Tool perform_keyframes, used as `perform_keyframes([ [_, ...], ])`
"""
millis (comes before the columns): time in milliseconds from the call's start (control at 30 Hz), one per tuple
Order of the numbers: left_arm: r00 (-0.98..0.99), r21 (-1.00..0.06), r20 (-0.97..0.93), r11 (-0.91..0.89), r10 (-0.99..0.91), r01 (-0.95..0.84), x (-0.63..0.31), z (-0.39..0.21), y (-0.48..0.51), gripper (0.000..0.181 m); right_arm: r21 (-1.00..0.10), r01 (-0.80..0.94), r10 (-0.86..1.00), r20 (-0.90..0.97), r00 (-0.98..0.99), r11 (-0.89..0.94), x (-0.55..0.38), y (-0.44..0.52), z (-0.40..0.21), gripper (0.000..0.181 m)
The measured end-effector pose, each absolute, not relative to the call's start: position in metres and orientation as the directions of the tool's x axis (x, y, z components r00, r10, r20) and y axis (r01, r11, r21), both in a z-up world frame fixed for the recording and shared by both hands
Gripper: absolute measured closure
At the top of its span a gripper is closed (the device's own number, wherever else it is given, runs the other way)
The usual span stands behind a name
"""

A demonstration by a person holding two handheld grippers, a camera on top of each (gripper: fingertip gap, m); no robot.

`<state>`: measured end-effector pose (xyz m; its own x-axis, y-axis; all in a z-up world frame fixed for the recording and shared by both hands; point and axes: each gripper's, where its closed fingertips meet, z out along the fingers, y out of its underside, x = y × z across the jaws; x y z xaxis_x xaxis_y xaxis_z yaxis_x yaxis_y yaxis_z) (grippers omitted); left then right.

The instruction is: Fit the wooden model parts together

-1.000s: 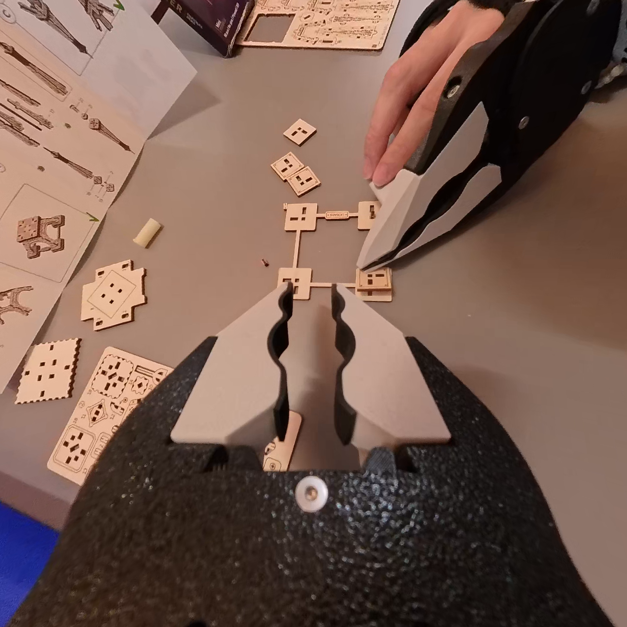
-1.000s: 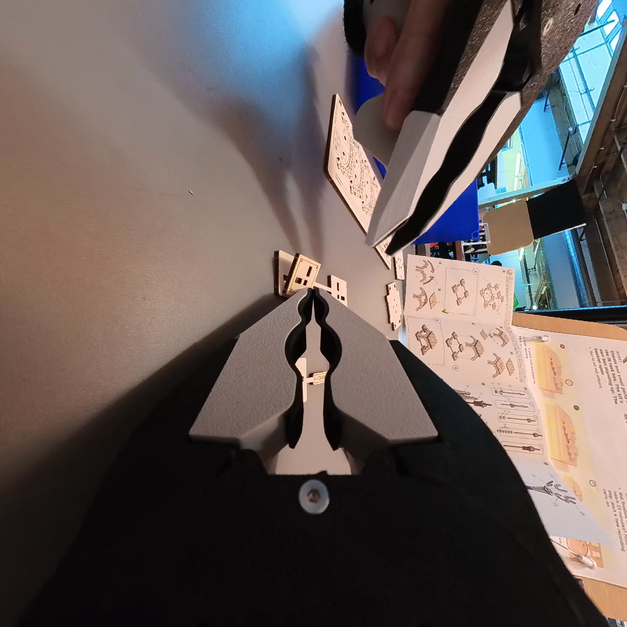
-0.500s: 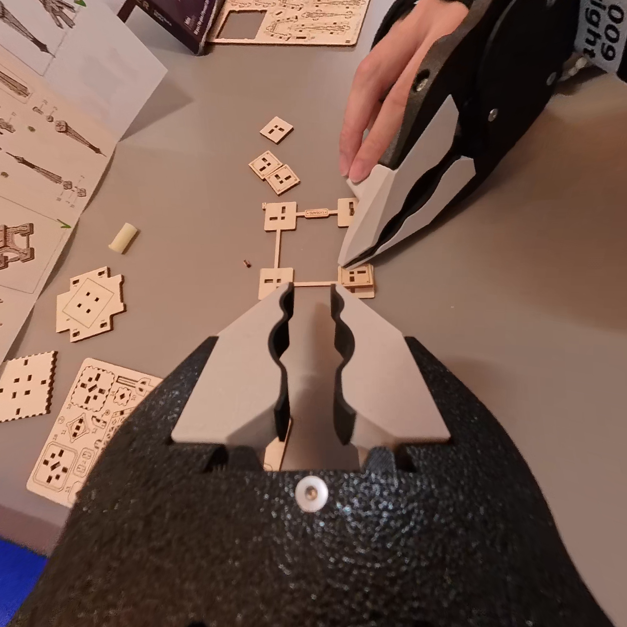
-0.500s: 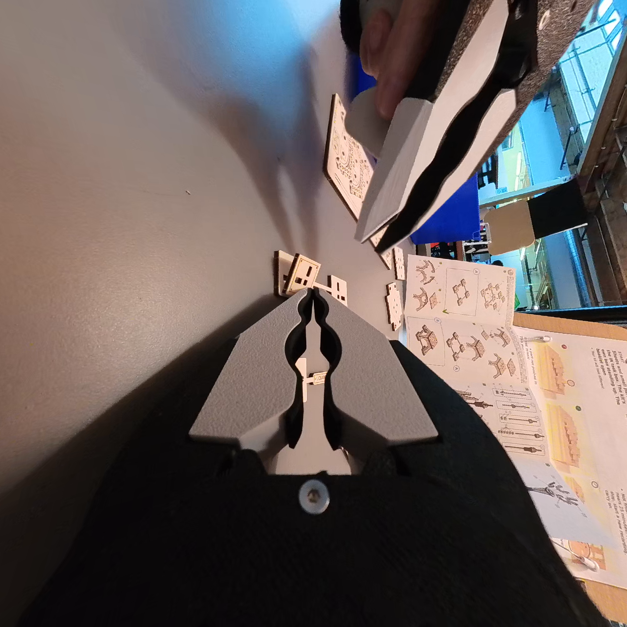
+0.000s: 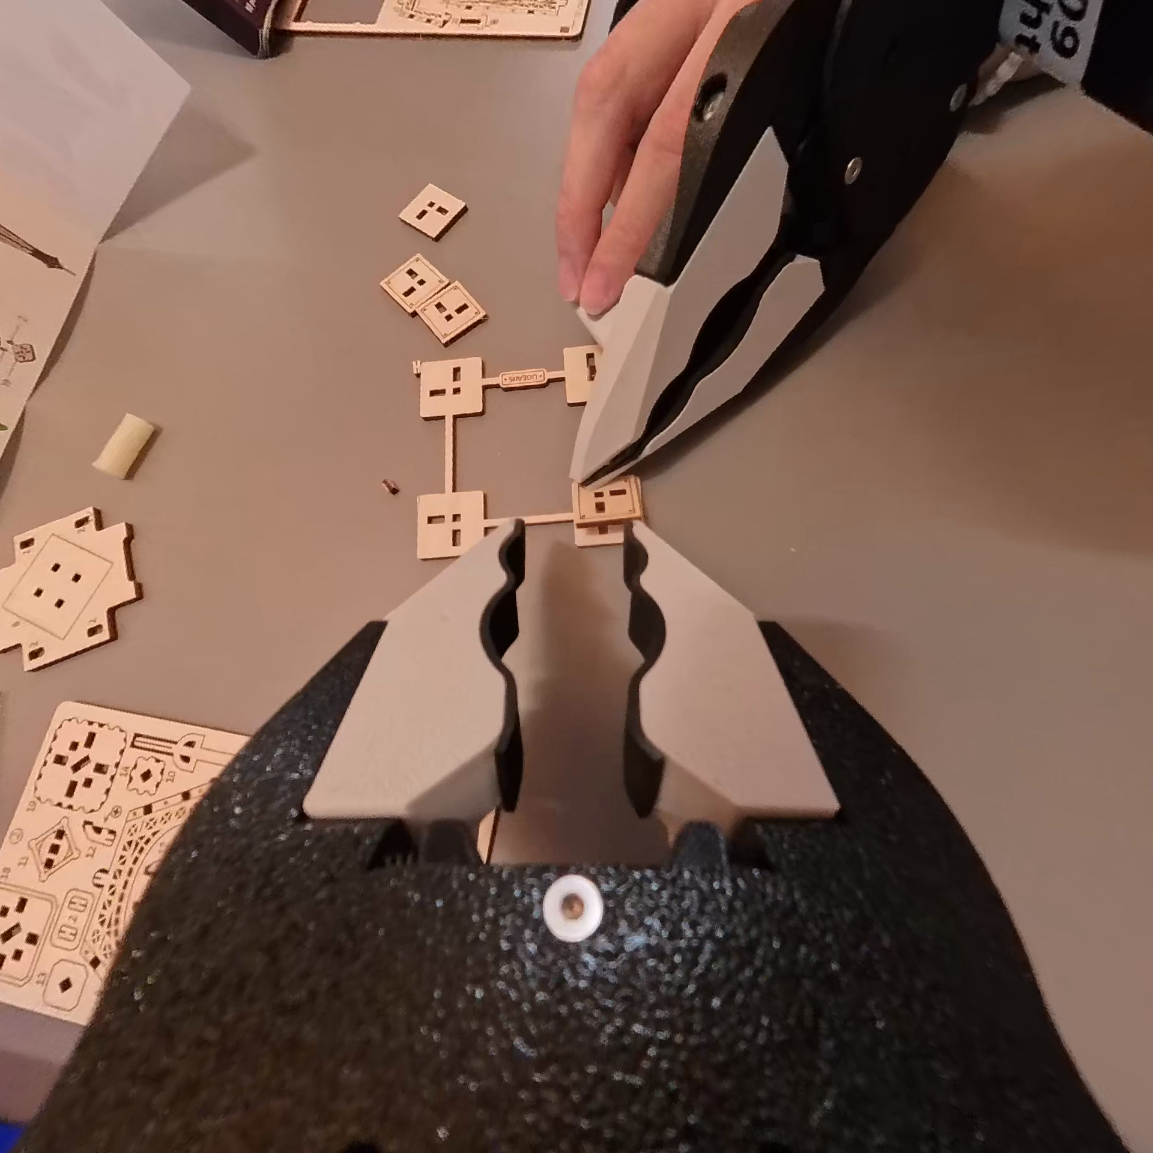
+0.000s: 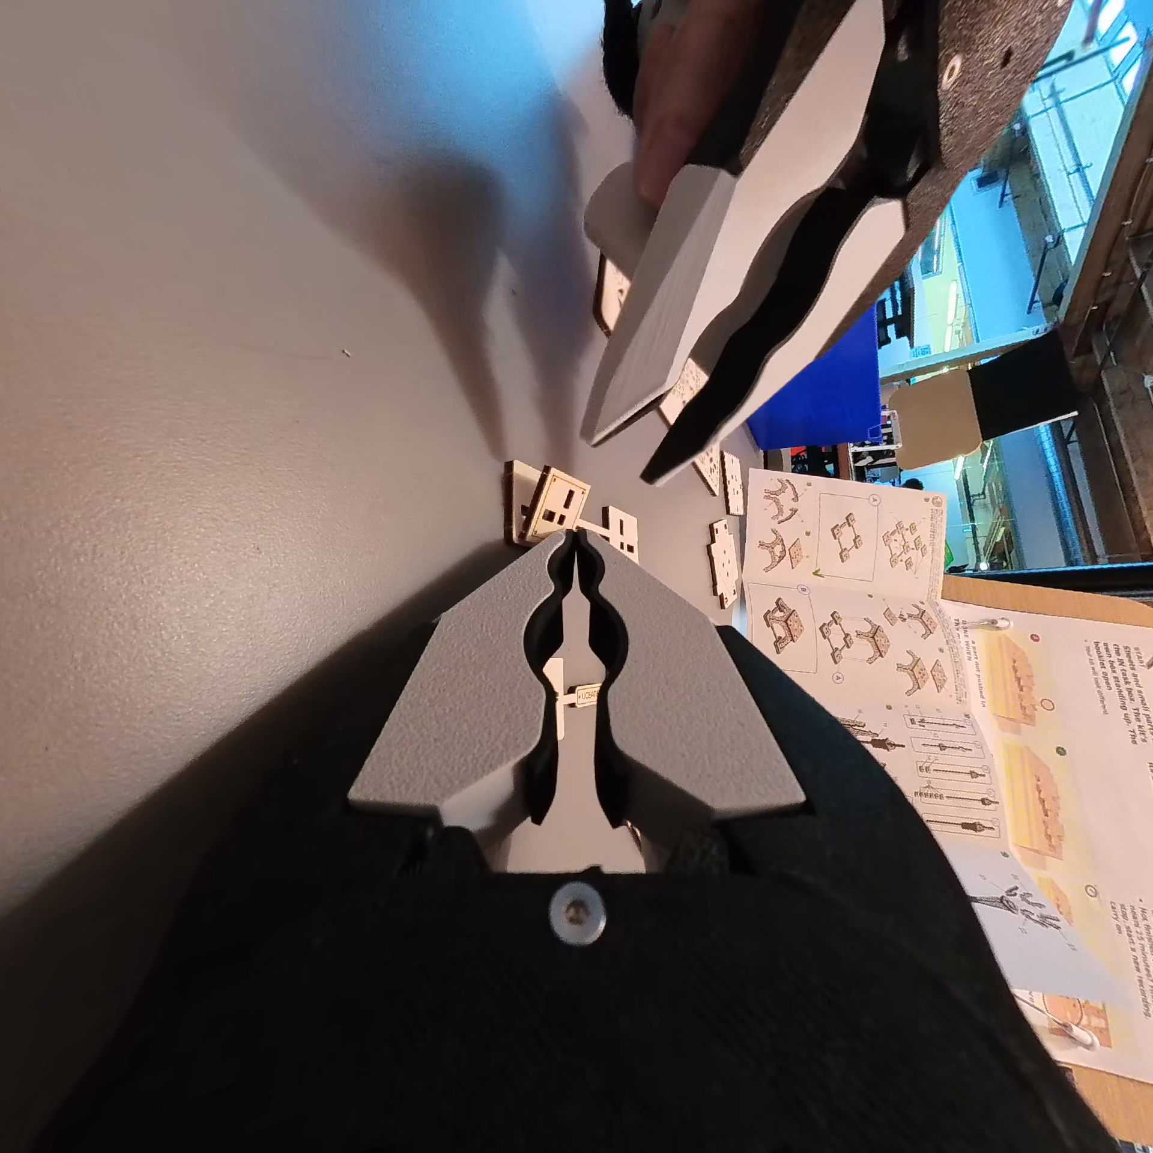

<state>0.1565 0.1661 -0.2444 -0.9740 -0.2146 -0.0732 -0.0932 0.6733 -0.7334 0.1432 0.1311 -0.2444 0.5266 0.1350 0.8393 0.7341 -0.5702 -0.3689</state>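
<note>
The left gripper [image 5: 573,535] sits nearest in its own view, its two grey fingers spread apart with bare table [image 5: 873,499] showing between them, and it holds nothing. Just beyond its tips lies a wooden frame [image 5: 450,462] of four small square plates joined by thin strips, flat on the grey table. On the frame's near right corner rests a loose square tile [image 5: 608,497], lying slightly askew over the plate beneath it. The right gripper [image 5: 589,481] comes down from the upper right with its fingers pressed together at the tips, which touch the far edge of that tile; whether the tips actually pinch it cannot be told. In the right wrist view the same gripper [image 6: 573,536] shows its tips closed right at the edge of the tile [image 6: 557,504], and the left gripper [image 6: 624,455] hangs above, spread. A hand [image 5: 630,156] wraps the right gripper's black body. To the left lie a small cream roll [image 5: 123,446], a cross-shaped wooden plate [image 5: 62,589] and a cut sheet of parts [image 5: 93,830]. Farther off are two overlapping tiles [image 5: 432,298], then a single tile [image 5: 432,211], an instruction sheet [image 5: 62,125], and at the far edge a dark box [image 5: 252,19] beside another wooden sheet [image 5: 437,15].
</note>
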Motion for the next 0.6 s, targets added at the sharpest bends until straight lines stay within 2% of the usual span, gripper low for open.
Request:
perform_keyframes([
  [600, -0.978, -0.712, -0.069, 0.696, -0.199, -0.091, 0.153, -0.250, 0.166, 0.154, -0.369, 0.733, 0.136, 0.838, 0.528, -0.571, 0.157, 0.157, -0.258, 0.181],
])
